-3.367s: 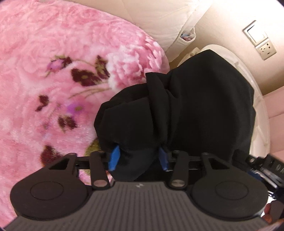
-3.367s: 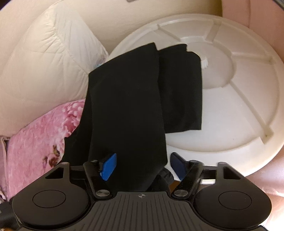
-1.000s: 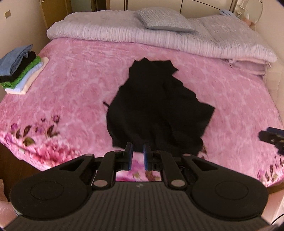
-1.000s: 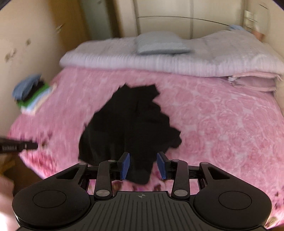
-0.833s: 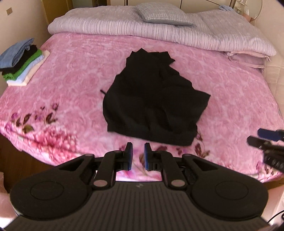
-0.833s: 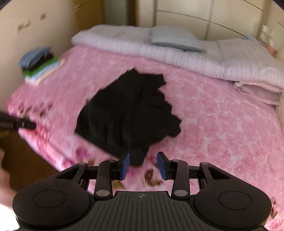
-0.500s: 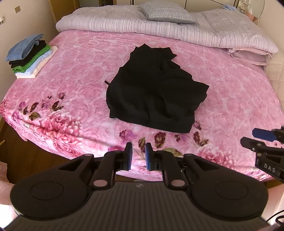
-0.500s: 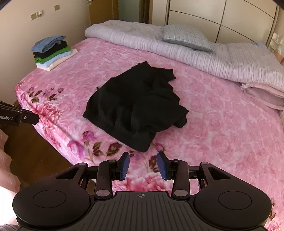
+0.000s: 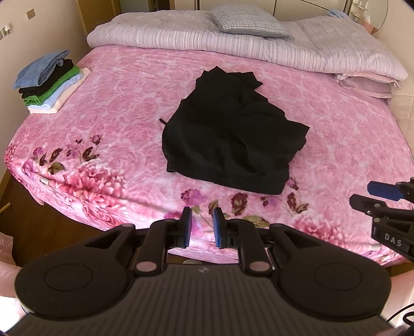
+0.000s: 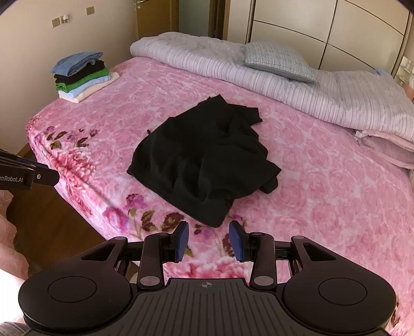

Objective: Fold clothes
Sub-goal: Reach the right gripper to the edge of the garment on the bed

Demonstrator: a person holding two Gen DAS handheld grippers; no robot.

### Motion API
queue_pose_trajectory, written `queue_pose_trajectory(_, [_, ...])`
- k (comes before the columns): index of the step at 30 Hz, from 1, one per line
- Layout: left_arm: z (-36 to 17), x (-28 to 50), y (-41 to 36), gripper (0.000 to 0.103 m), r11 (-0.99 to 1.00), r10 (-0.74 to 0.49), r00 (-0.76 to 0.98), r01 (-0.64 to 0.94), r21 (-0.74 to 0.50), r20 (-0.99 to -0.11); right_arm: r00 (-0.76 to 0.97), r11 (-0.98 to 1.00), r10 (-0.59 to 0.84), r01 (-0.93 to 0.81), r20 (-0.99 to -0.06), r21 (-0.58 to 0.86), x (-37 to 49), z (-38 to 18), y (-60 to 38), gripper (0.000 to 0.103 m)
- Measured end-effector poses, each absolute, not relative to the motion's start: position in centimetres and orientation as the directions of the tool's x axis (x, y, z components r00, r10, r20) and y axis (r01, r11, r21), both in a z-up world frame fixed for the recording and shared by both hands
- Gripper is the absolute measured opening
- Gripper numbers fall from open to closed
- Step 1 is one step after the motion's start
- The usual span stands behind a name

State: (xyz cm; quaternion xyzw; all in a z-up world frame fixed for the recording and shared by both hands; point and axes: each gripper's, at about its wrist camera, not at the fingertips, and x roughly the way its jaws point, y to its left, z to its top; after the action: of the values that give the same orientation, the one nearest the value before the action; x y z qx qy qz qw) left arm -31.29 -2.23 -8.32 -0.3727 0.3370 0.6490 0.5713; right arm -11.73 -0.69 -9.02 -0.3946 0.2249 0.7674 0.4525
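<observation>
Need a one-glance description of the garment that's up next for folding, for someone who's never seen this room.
Start at the big bed with the pink rose-patterned blanket. Near its middle, toward the foot edge, lies a crumpled black fabric garment, loose and unfolded. Unlike the neat stack of folded blue, black, green and cream clothes at the bed's far left corner, it lies alone in a rumpled heap.

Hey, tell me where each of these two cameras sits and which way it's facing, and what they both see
Left wrist: on the left gripper, angled down over the bed's near edge at the black garment; its jaws, empty, have just been opening; the right gripper pokes in at right.
Right wrist: on the right gripper, same bed from further right; jaws open, empty; the left gripper at left.
Shared: garment, pink blanket, folded stack, grey pillow.
</observation>
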Motion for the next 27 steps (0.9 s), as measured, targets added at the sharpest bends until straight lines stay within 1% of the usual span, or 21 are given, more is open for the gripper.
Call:
queue_pose_trajectory(8, [-9.5, -34.4, 1.2, 0.014, -0.090, 0.480, -0.051, -0.996, 0.009, -0.876, -0.245, -0.445, 0.521, -0.895, -0.817, -0.016, -14.0, -9.3, 1.8, 0.039])
queue_pose_trajectory(13, [-10.8, -36.7, 4.6, 0.014, -0.045, 0.463, -0.025, -0.999, 0.004, -0.886, -0.208, -0.367, 0.519, -0.930, -0.829, 0.004, -14.9, -10.1, 4.1, 0.039])
queue_pose_trajectory(18, [-12.7, -39.4, 8.6, 0.014, 0.010, 0.444, -0.005, -1.000, 0.011, -0.896, -0.204, -0.117, 0.468, -0.979, -0.860, 0.168, -12.0, -13.4, 7.6, 0.039])
queue_pose_trajectory(21, [-13.9, -40.9, 10.5, 0.014, 0.040, 0.426, 0.016, -0.999, 0.001, -0.904, -0.212, -0.010, 0.469, -0.972, -0.858, 0.234, -10.0, -15.3, 8.3, 0.039])
queue_pose_trajectory(22, [-14.3, -41.3, 11.0, 0.014, 0.050, 0.418, 0.023, -0.999, -0.002, -0.908, -0.196, -0.007, 0.481, -0.976, -0.854, 0.220, -9.7, -15.5, 8.3, 0.039])
queue_pose_trajectory(23, [-14.8, -41.7, 11.5, 0.014, 0.060, 0.411, 0.030, -0.998, -0.006, -0.911, -0.163, -0.026, 0.506, -0.984, -0.847, 0.174, -9.6, -15.5, 8.1, 0.039])
queue_pose_trajectory(27, [-16.8, -43.3, 12.8, 0.014, 0.097, 0.379, 0.067, -0.995, -0.033, -0.923, -0.039, -0.210, 0.575, -0.972, -0.817, -0.101, -12.1, -16.2, 6.7, 0.039])
